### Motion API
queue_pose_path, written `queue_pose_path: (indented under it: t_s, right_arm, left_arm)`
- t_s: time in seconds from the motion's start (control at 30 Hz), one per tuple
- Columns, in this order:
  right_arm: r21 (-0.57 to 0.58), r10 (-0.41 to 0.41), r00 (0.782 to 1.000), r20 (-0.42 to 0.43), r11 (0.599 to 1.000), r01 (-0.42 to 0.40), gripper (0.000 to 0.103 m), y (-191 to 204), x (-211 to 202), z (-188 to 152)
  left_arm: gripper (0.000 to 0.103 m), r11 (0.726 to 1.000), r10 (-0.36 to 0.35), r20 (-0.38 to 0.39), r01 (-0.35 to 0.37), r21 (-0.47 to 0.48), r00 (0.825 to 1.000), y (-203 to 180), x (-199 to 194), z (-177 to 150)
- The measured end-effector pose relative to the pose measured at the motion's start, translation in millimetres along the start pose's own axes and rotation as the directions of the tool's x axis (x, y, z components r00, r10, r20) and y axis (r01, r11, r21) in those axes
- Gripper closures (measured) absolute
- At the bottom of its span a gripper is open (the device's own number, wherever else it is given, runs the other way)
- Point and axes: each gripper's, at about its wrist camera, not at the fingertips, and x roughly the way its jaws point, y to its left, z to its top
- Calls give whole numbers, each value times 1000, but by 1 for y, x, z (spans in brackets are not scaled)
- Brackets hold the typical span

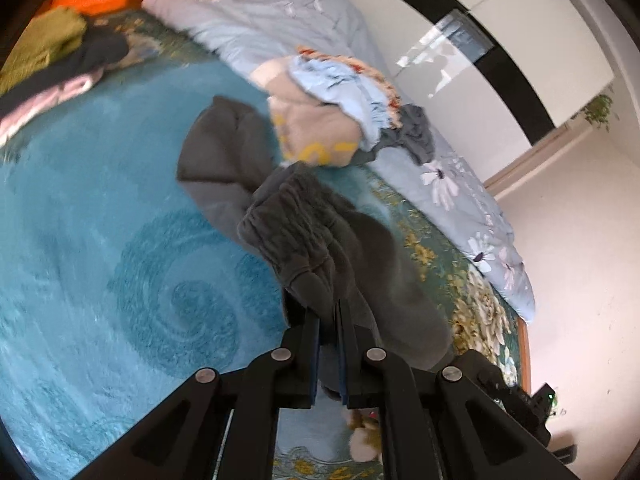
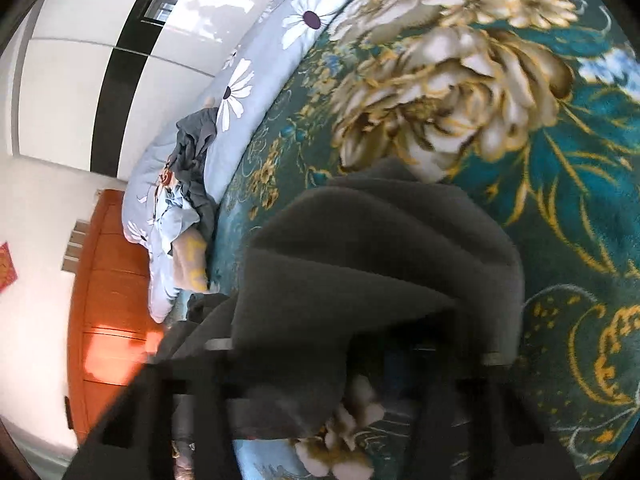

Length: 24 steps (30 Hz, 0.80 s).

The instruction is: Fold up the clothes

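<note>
A dark grey garment (image 1: 224,168) with a gathered elastic band lies partly on the teal bed blanket (image 1: 100,220). My left gripper (image 1: 329,314) is shut on its bunched edge and holds that part lifted off the bed. In the right wrist view the same grey garment (image 2: 380,248) hangs in thick folds over my right gripper (image 2: 372,360). The cloth hides most of its fingers, and only a bit of blue pad shows. The fabric comes out from between the jaws, so this gripper looks shut on it.
A heap of clothes, beige with yellow print (image 1: 320,128) and light blue (image 1: 340,84), sits beside the garment. Olive, black and pink clothes (image 1: 60,56) are piled at the far left. A floral quilt (image 1: 460,184) runs along the bed's wall side. An orange wooden headboard (image 2: 108,280) is behind.
</note>
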Motion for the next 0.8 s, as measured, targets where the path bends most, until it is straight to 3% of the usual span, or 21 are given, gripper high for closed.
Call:
queue_pose_path:
  t_s: [0.13, 0.3, 0.5, 0.6, 0.67, 0.7, 0.73, 0.8]
  right_arm:
    - [12, 25, 1000, 8, 1000, -25, 88, -11, -5, 4]
    - [17, 31, 999, 33, 999, -32, 89, -16, -9, 14]
    - [38, 53, 998, 35, 998, -54, 89, -24, -8, 21]
    - [37, 62, 998, 32, 997, -63, 89, -26, -10, 21]
    - [37, 68, 997, 30, 997, -69, 89, -26, -10, 22]
    - [33, 72, 997, 29, 997, -73, 89, -24, -12, 22]
    - [27, 77, 997, 30, 997, -78, 89, -22, -14, 22]
    - [1, 101, 994, 38, 995, -101, 89, -14, -21, 24]
  left_arm:
    - [94, 994, -43, -21, 41, -102, 999, 24, 19, -4]
    - [70, 973, -78, -69, 61, -224, 995, 47, 46, -5]
    - [64, 940, -106, -108, 65, -334, 988, 70, 73, -16]
    - [66, 909, -141, -98, 90, -406, 985, 83, 81, -22]
    - [69, 924, -154, -73, 118, -363, 985, 65, 65, -16]
    - [84, 933, -160, -60, 132, -336, 985, 55, 57, -12]
    - [92, 940, -167, -47, 145, -307, 985, 45, 48, -8]
    - [95, 953, -182, -21, 171, -250, 983, 25, 30, -1]
